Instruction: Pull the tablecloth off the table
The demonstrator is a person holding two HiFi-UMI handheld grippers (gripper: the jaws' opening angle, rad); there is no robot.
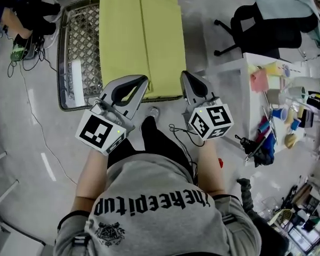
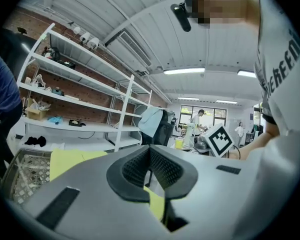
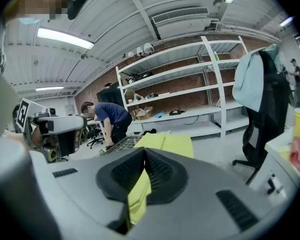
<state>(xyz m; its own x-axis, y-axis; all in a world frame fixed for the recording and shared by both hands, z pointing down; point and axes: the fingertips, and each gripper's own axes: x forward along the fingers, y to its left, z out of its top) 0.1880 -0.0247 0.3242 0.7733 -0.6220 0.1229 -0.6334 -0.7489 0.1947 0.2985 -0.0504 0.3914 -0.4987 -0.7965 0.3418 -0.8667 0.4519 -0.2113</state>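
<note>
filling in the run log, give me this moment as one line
left gripper: jaws shut on tablecloth near edge | right gripper: jaws shut on same edge | tablecloth: lying on mesh table, not yet pulled off

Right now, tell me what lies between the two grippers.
The head view shows the tablecloth, its near edge running from the left gripper to the right gripper, both shut on it.

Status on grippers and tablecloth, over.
Copy: left gripper and right gripper both shut on tablecloth near edge. It lies on mesh table. Nothing on it.
</note>
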